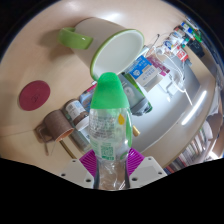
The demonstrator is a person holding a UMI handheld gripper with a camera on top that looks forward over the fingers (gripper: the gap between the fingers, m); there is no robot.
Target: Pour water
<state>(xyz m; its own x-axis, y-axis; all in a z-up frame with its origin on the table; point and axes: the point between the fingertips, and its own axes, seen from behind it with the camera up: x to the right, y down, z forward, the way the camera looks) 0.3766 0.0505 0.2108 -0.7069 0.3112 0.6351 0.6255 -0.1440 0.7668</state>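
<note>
A clear plastic bottle with a green cap is clamped between the gripper's two fingers, both magenta pads pressed against its lower body, and it is held out ahead along the fingers. Beyond the cap, a cream mug with a green handle is seen on the light table, its mouth turned toward the bottle. Trouble is likely if the bottle is tipped with the cap on: nothing would flow. A slip in the pads is possible on smooth plastic. Off to one side, a red coaster and a tape roll are noted; on the other, small boxes are crowded near the mug and could be knocked.
</note>
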